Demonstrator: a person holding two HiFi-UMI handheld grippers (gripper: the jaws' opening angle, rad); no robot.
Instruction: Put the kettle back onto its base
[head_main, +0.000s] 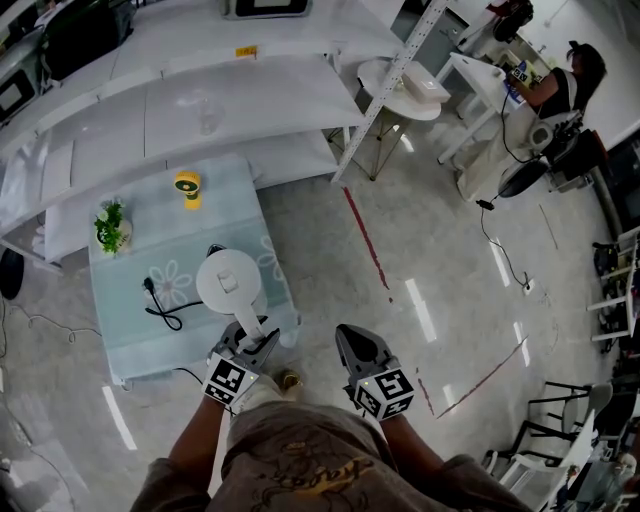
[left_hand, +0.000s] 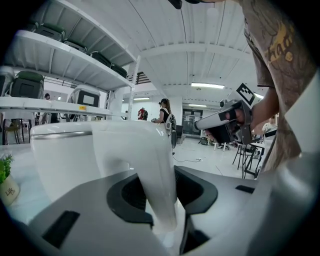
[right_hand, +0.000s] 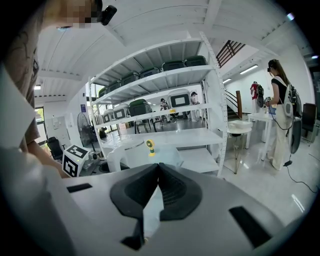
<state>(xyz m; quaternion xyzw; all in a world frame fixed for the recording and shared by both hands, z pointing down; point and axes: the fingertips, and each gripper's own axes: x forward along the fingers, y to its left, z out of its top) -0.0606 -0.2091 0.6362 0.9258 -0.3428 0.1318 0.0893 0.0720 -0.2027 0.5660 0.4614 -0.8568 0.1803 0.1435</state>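
A white kettle (head_main: 228, 283) stands over the pale blue table (head_main: 120, 340), seen from above. Its body (left_hand: 65, 160) fills the left of the left gripper view. My left gripper (head_main: 252, 336) is at the table's near edge, shut on the kettle's handle (left_hand: 156, 165), which runs down between the black pads (left_hand: 125, 197). A black cord with a plug (head_main: 163, 303) lies left of the kettle. The base itself does not show. My right gripper (head_main: 356, 347) hangs over the floor to the right of the table, shut with nothing in it (right_hand: 159, 167).
A small yellow fan (head_main: 187, 188) and a potted plant (head_main: 110, 228) stand at the table's far side. White shelving (head_main: 200, 100) rises behind it. A round white table (head_main: 400, 88) and a person (head_main: 565, 85) are farther off to the right.
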